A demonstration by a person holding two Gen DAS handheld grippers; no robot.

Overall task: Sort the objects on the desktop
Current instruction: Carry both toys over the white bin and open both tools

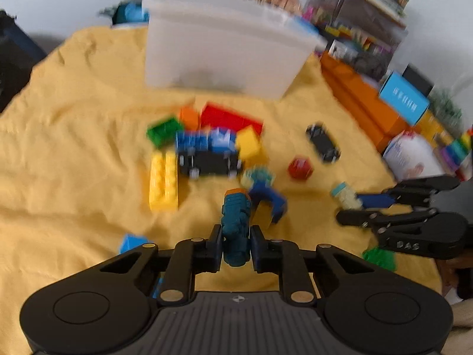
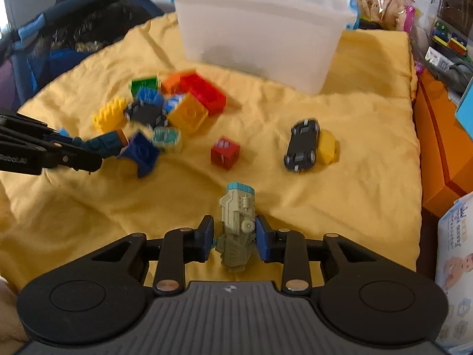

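My left gripper (image 1: 236, 245) is shut on a teal toy figure (image 1: 235, 216) with an orange tip, held above the yellow cloth (image 1: 74, 148). My right gripper (image 2: 235, 236) is shut on a pale green toy figure (image 2: 238, 219) with a light blue cap. The left gripper (image 2: 85, 148) also shows at the left of the right wrist view, just beside a dark blue arch brick (image 2: 142, 152). A pile of coloured bricks (image 1: 207, 136) lies ahead, in front of a white plastic bin (image 1: 224, 50). A red cube (image 2: 224, 152) and a black toy car (image 2: 303, 145) lie apart from it.
A small yellow brick (image 2: 326, 148) touches the car. An orange box (image 1: 360, 100) and stacked packages (image 1: 414, 153) line the right edge of the cloth. A dark bag (image 2: 74, 29) sits at the far left. A light blue brick (image 1: 131, 242) and a green brick (image 1: 380, 257) lie near my grippers.
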